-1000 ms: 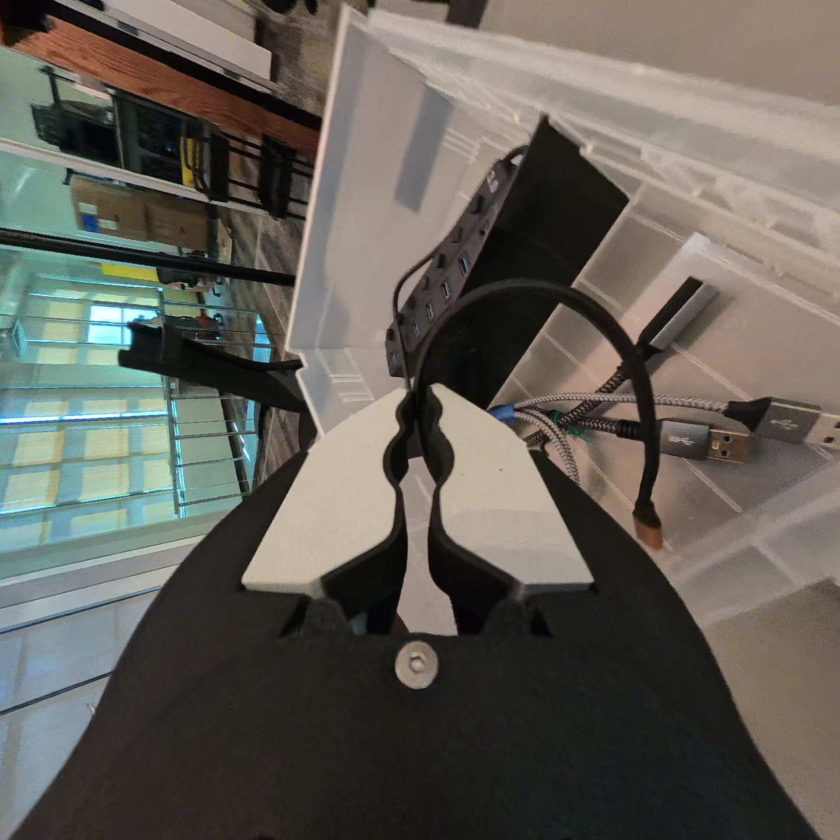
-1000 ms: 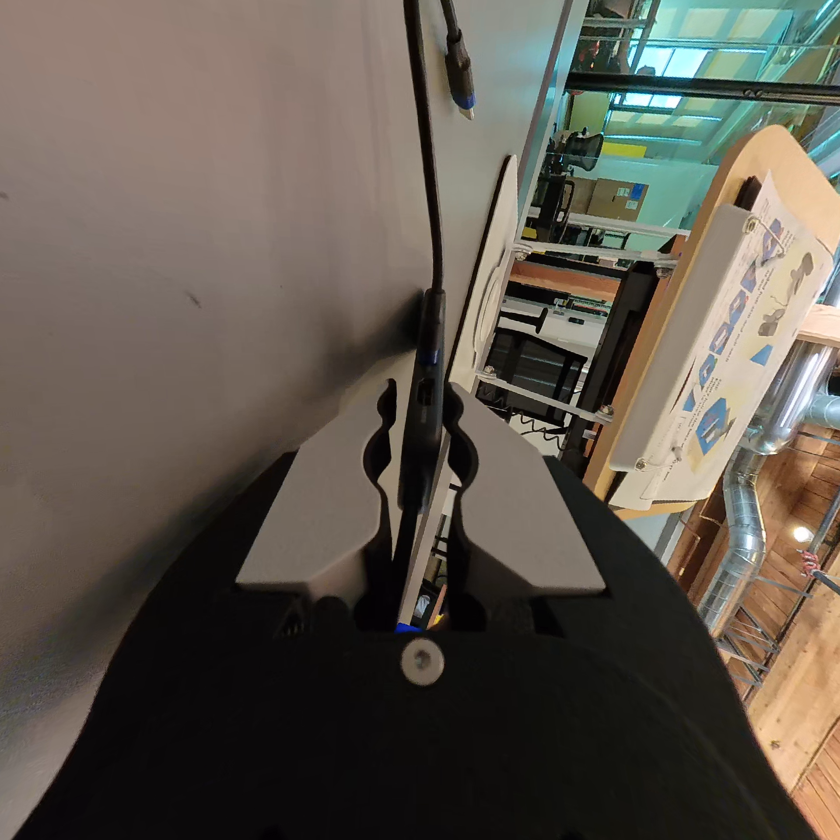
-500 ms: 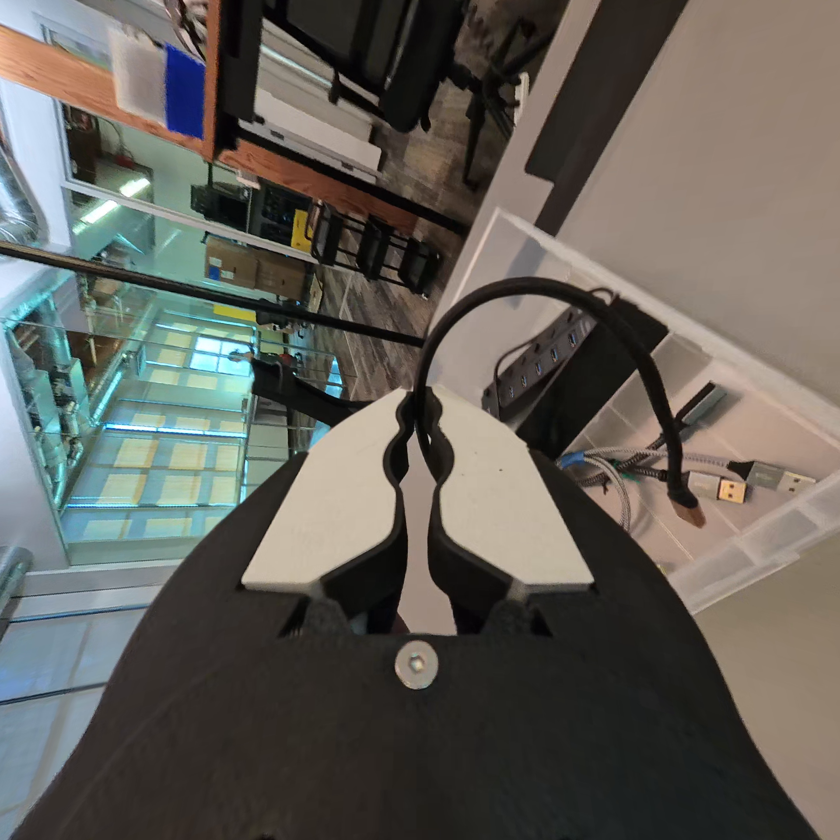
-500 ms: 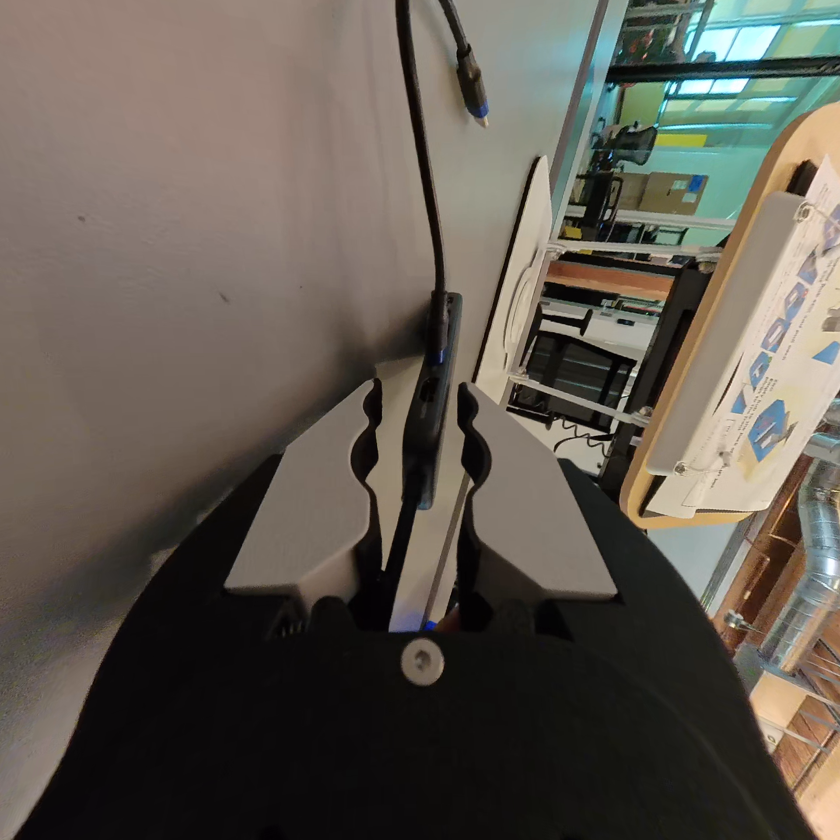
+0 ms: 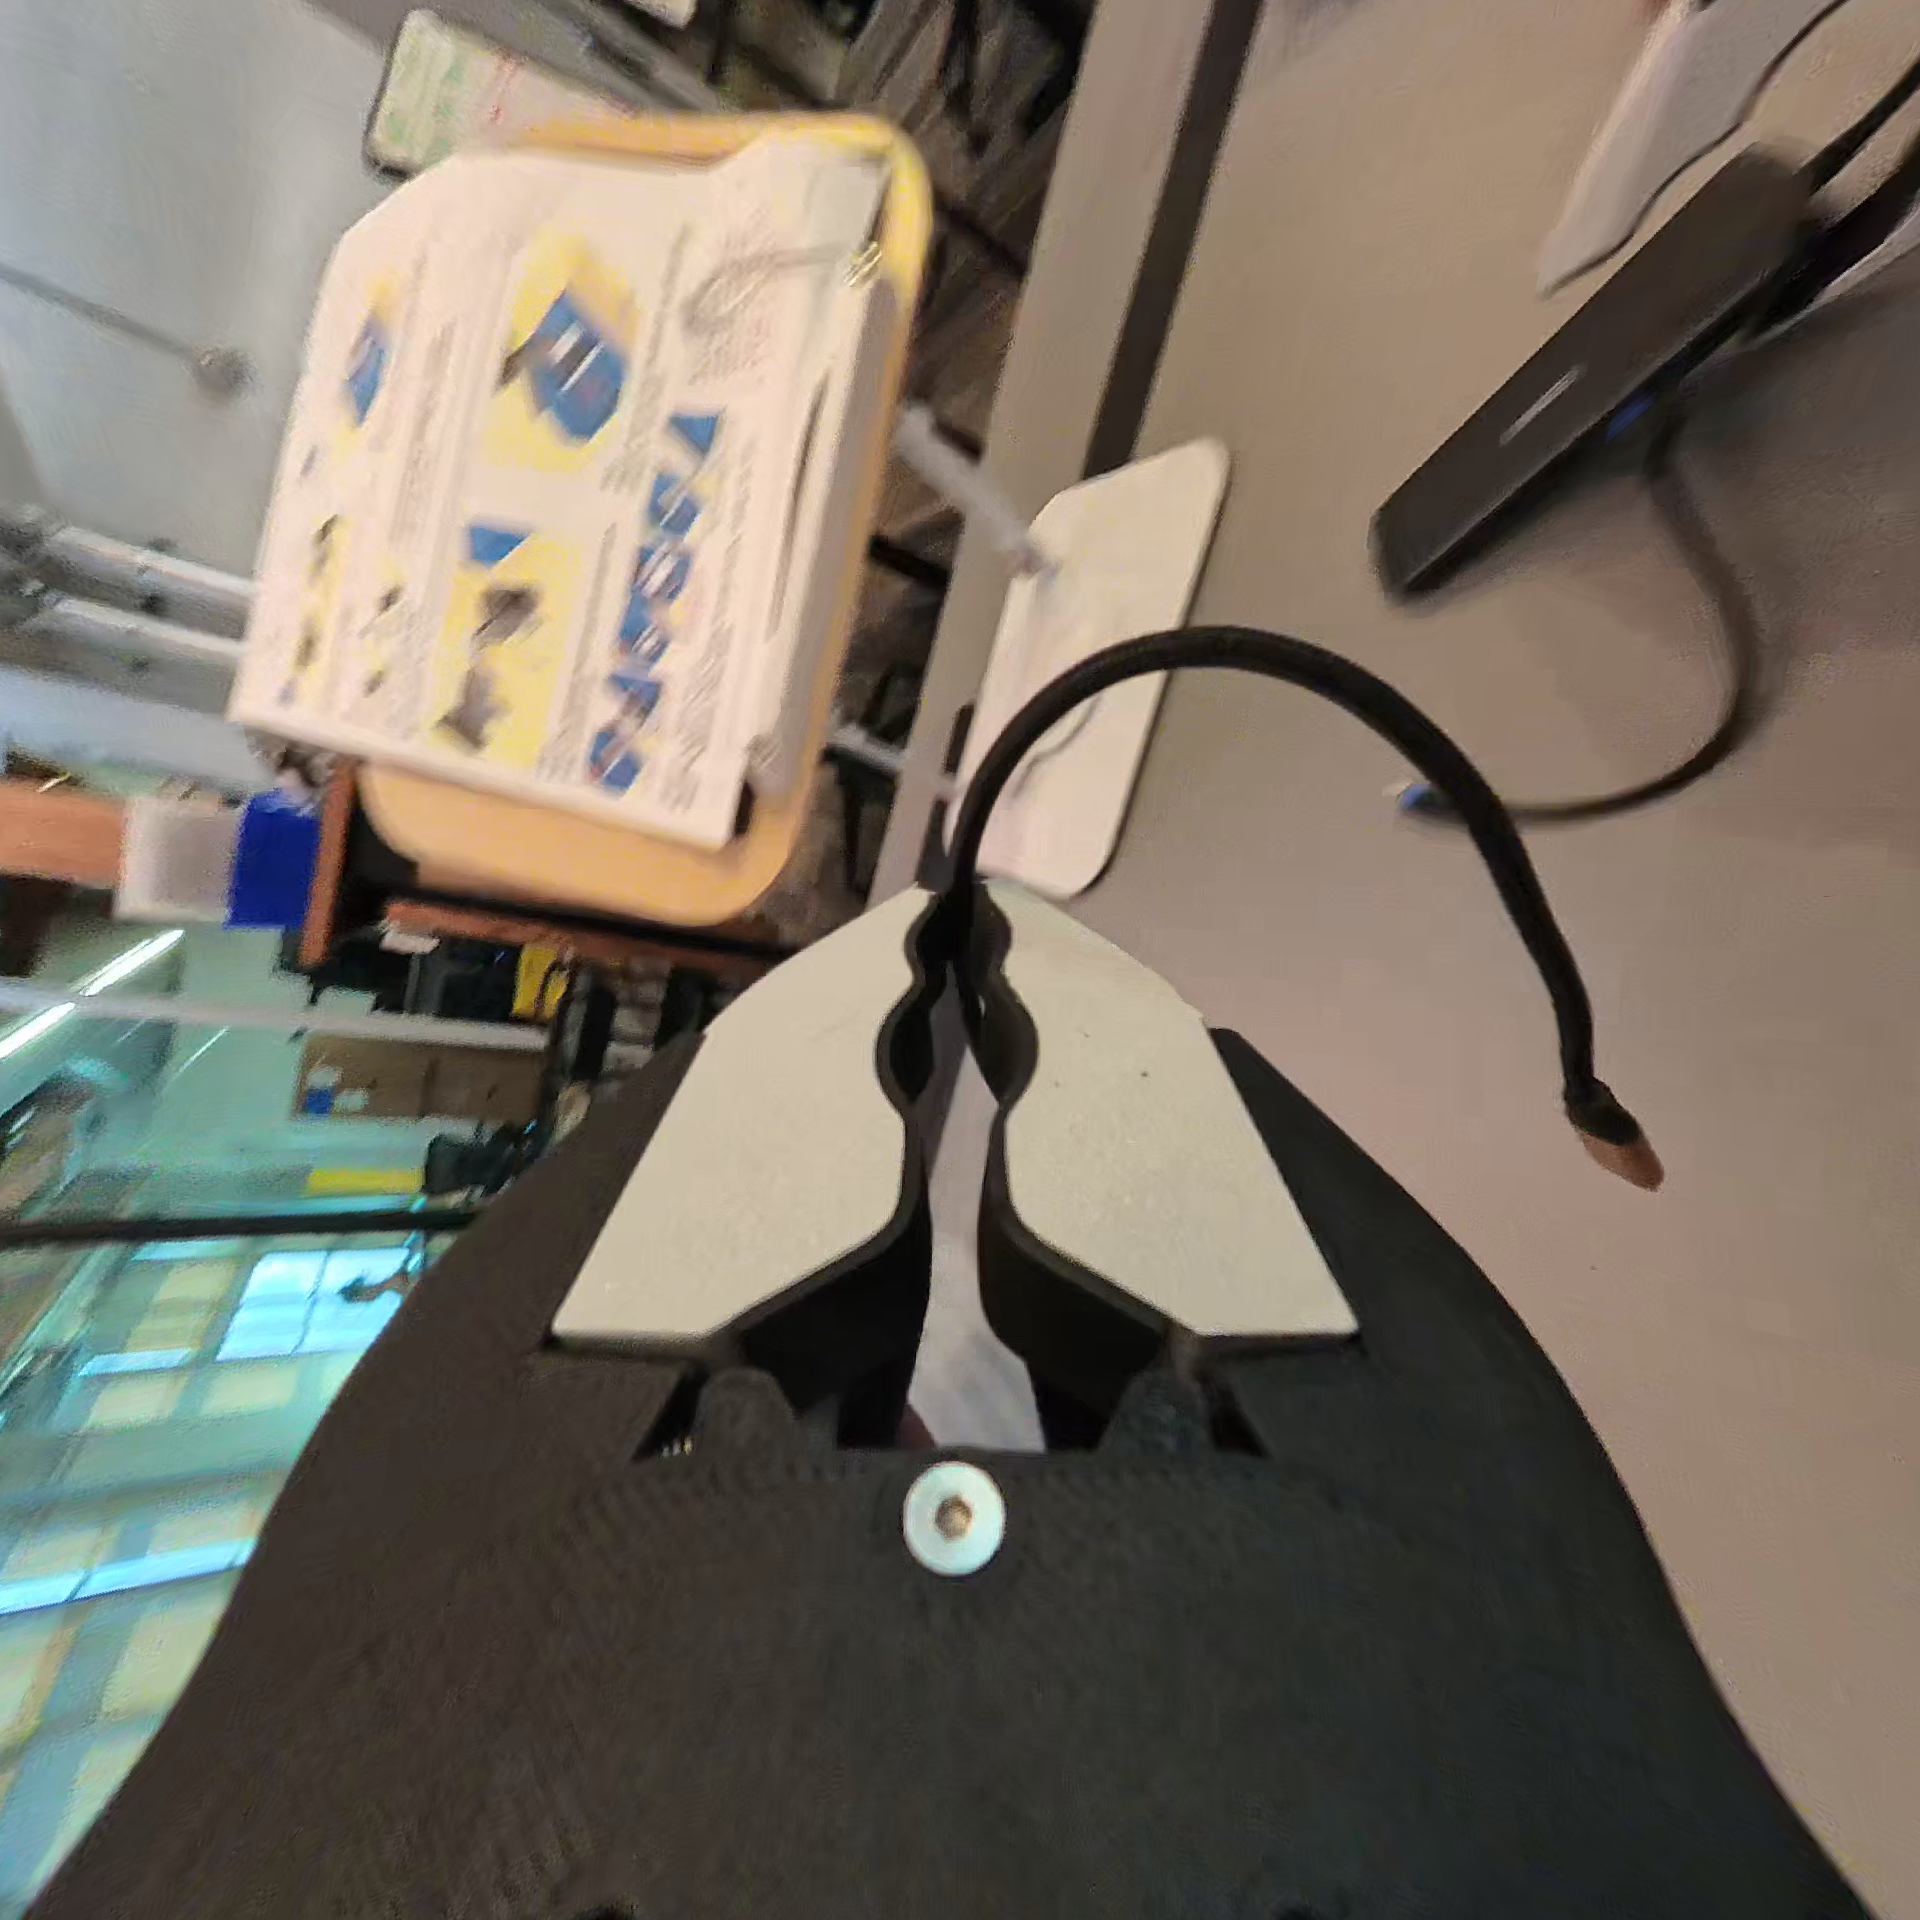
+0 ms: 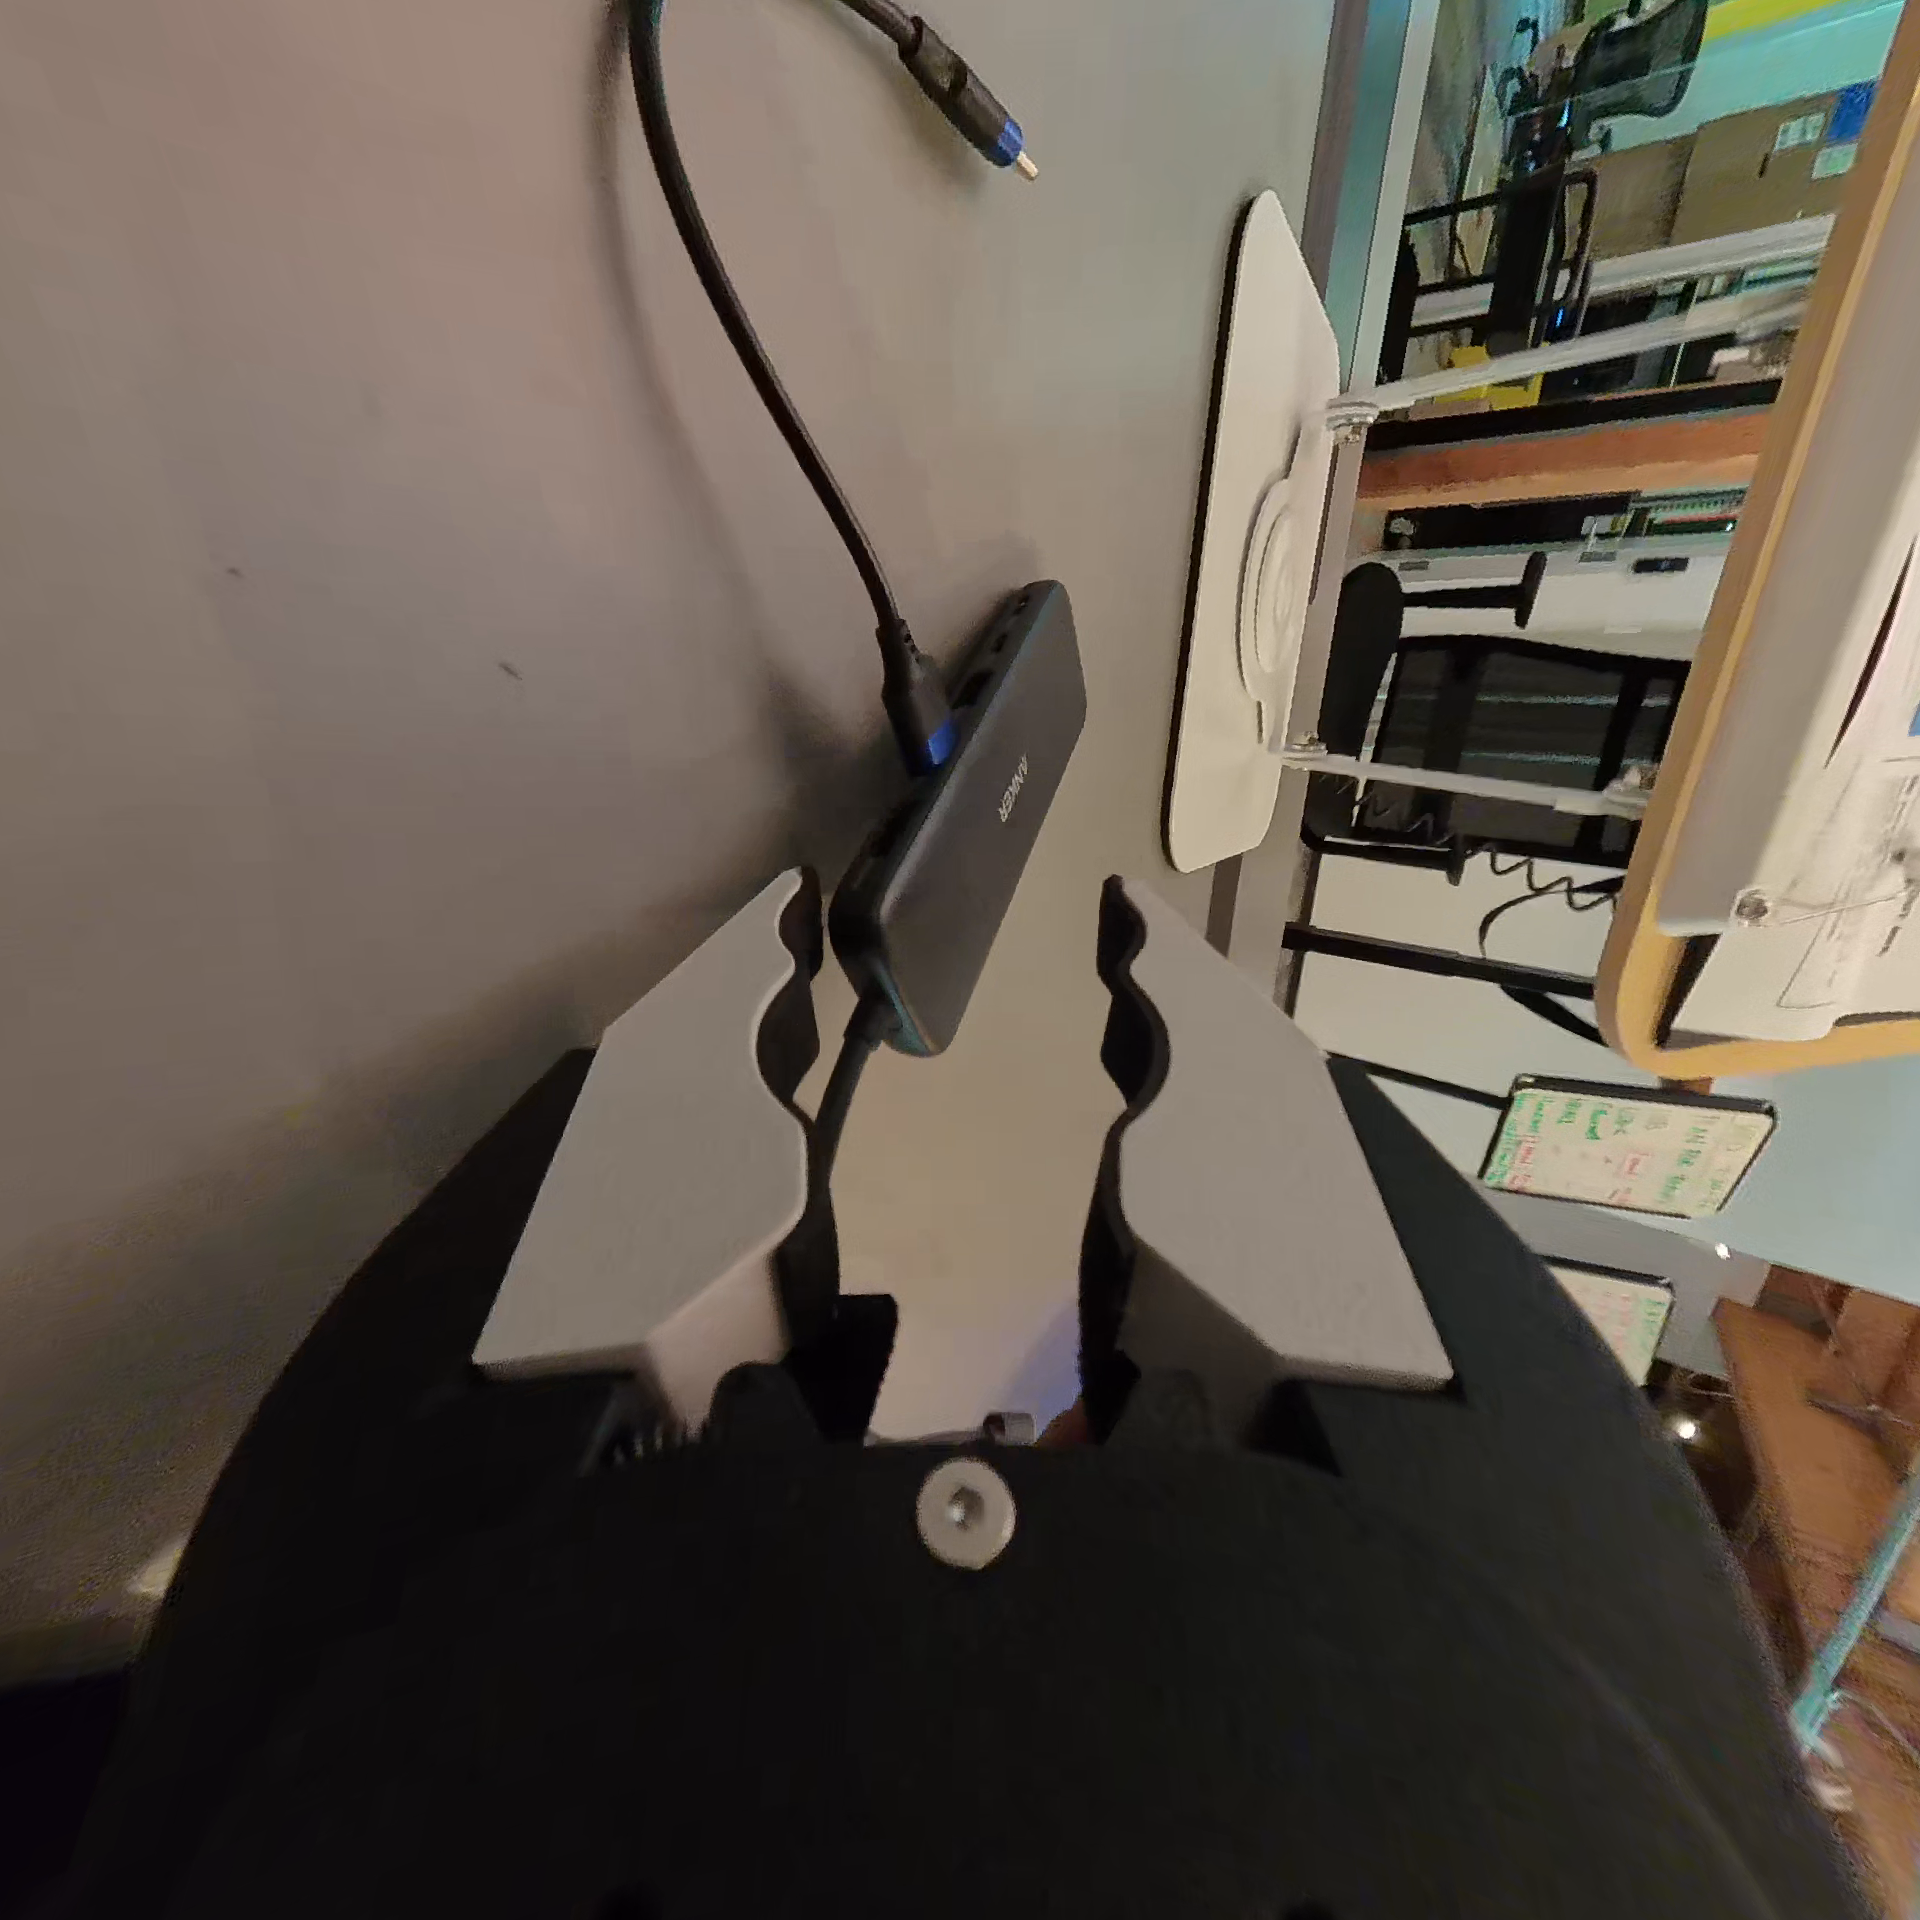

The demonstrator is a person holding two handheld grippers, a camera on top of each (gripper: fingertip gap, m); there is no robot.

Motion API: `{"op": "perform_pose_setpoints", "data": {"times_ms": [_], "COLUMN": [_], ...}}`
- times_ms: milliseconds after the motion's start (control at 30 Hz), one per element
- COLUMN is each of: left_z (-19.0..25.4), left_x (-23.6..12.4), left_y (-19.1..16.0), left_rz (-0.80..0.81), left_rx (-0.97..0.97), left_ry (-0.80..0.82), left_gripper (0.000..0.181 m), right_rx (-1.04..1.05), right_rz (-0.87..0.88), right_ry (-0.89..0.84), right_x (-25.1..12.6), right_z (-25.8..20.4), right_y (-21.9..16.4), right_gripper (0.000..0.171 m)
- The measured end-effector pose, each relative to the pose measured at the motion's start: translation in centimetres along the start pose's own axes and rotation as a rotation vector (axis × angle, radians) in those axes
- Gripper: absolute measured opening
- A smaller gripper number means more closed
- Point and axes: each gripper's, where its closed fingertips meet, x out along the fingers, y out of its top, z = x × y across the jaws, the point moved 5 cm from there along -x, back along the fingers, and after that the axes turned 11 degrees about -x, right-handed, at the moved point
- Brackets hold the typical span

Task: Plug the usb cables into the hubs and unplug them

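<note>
Cable: your left gripper (image 5: 951,920) has its fingers pinched together on a thin black braided cable (image 5: 1299,655). The cable is light and floppy. It loops up and droops, with its small copper-coloured plug (image 5: 1621,1151) hanging free over the grey table (image 5: 1455,935).
Where to hold: take the cable close behind the plug, or the plug will wobble when you push.
Hub: the flat dark grey hub (image 6: 961,821) lies on the table. It is small, hard and smooth, so it may slide. Hold it by its long edges. Another black cable (image 6: 748,343) is plugged into its side, I think.
Right gripper: your right gripper (image 6: 956,894) has its fingers wide apart, with the near end of the hub between them.
Change: a moment ago the right fingers were close around the hub; now they have let go. The left gripper has swung away from the clear plastic box and now faces the hub.
</note>
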Motion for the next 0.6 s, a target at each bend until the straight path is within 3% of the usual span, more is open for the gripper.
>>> {"op": "perform_pose_setpoints", "data": {"times_ms": [200, 400, 500, 600], "left_z": [6.0, 7.3, 6.3, 4.7], "left_x": [6.3, 8.2, 7.5, 5.7], "left_y": [3.3, 4.1, 4.7, 6.2], "left_rz": [0.111, 0.238, 0.359, 0.545], "left_rx": [-0.006, -0.037, -0.103, -0.247], "left_ry": [-0.157, -0.174, -0.166, -0.231], "left_gripper": [0.004, 0.003, 0.003, 0.004], "right_rx": [0.130, 0.159, 0.181, 0.342], "right_rz": [-0.051, -0.047, 0.026, 0.207], "right_ry": [-0.022, -0.024, -0.071, -0.109], "right_x": [-0.6, -2.4, -4.4, -7.1], "right_z": [-0.1, -0.8, 0.1, 2.9], "right_y": [-0.9, -1.6, -1.4, -0.7], "right_gripper": [0.063, 0.065, 0.055, 0.034]}}
